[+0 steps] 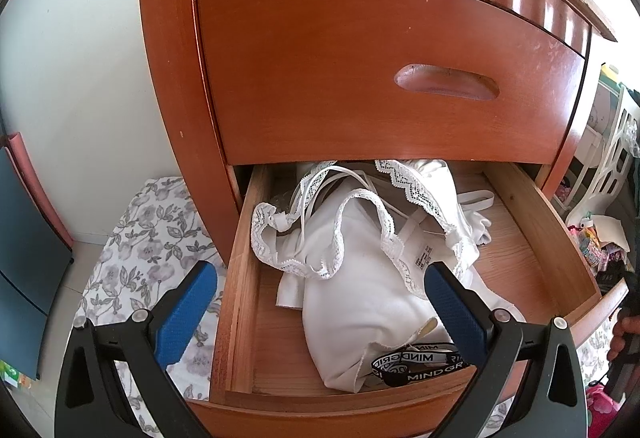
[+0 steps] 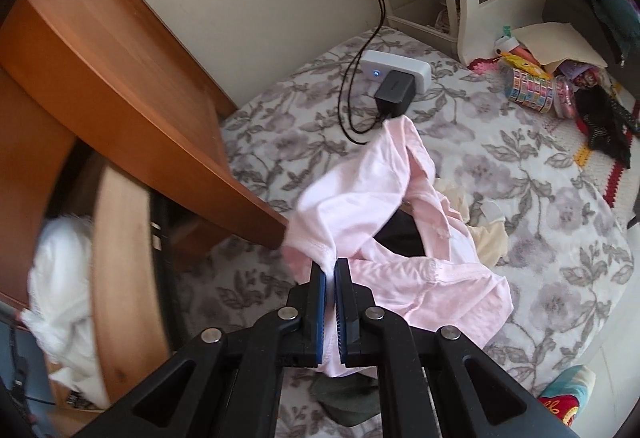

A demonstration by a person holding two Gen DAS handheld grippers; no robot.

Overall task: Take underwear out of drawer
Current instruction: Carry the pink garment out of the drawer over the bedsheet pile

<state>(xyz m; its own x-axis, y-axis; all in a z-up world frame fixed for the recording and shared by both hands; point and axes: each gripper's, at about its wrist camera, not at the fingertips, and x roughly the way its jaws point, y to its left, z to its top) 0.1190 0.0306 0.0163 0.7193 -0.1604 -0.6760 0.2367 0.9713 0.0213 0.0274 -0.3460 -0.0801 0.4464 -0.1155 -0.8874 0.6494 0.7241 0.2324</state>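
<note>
The pink underwear (image 2: 384,197) is pinched by a thin fold in the clenched right tongs (image 2: 330,272) over the floral sheet (image 2: 540,173), clear of the drawer (image 1: 520,258), so it could slip free or drop onto the charger (image 2: 394,91). It is pale, crumpled, hanging loosely; white lace pieces (image 1: 360,238) remain along the drawer's back edge between the released left tongs (image 1: 320,286)

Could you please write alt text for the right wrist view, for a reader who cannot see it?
The right gripper is shut on a pale pink garment that hangs over a floral sheet. The wooden dresser and its open drawer of white clothes sit at left; a charger and toys lie beyond.
</note>
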